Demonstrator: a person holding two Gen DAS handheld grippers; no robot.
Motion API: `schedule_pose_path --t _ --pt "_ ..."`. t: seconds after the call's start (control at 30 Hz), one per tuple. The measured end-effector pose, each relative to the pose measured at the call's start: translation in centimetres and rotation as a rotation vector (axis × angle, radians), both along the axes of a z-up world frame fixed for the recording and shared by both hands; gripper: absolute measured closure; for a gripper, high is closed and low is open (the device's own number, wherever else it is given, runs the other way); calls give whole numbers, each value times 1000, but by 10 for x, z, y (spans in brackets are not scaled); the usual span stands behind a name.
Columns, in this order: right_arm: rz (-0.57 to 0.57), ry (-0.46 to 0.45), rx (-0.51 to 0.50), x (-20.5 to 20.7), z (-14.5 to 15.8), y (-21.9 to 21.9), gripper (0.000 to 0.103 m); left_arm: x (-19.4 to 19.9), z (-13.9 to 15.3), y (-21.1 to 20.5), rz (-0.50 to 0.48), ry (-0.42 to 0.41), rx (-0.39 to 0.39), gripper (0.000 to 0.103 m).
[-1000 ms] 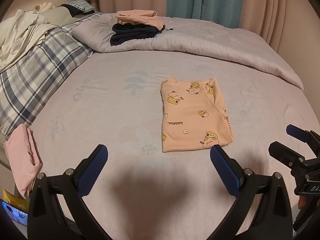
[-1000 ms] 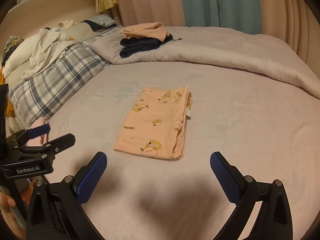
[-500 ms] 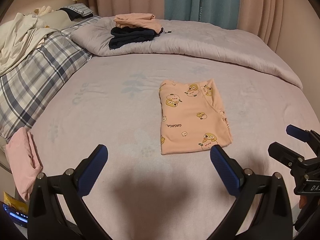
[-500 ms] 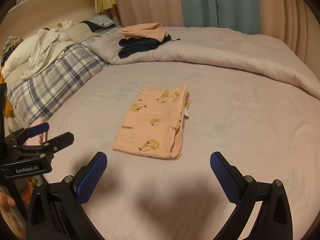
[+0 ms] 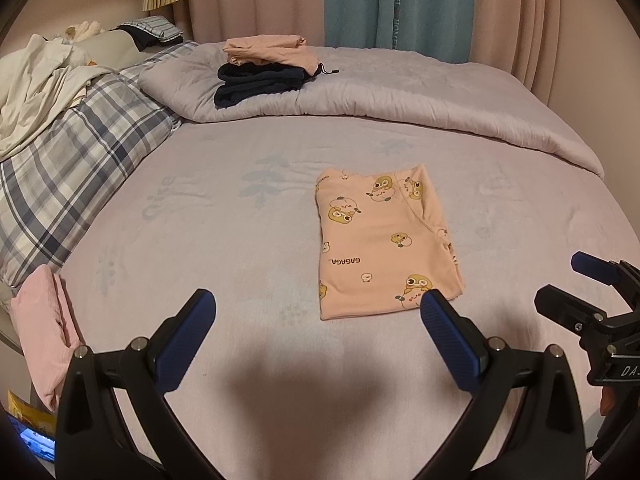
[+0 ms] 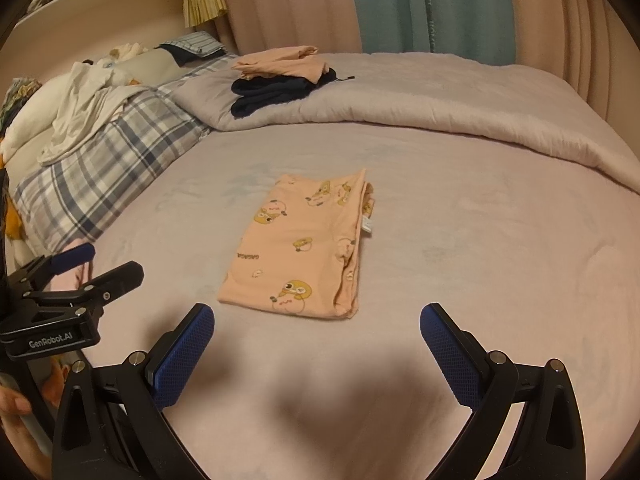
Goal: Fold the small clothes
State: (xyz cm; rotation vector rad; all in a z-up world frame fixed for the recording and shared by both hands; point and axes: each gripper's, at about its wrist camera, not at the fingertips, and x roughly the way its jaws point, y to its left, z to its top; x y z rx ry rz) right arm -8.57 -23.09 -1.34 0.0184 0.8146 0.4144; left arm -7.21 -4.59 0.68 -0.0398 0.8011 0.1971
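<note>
While a peach printed garment (image 5: 384, 240) already lies folded into a neat flat rectangle in the middle of the bed (image 5: 200, 240), it likely needs at most one more fold or a move to the stack of folded clothes (image 5: 266, 68) on the rolled quilt (image 5: 440, 100) behind it. The left gripper (image 5: 316, 320) hovers just short of the garment's near edge, jaws spread wide, holding and touching nothing. The right gripper (image 6: 316, 332) hangs beside it, equally wide and empty, facing the same near edge
</note>
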Motion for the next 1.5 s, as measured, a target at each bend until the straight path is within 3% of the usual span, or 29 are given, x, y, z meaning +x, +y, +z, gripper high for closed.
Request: schedule_pose_path --t 0.6,1.17,1.5 --pt "-28 19 -8 4 -7 -3 1 8 -9 9 10 18 -7 1" --pt "-156 55 10 15 -19 -42 1 13 -20 17 29 27 2 1" --pt "-292 70 4 23 -32 -81 1 18 -27 22 42 36 6 1"
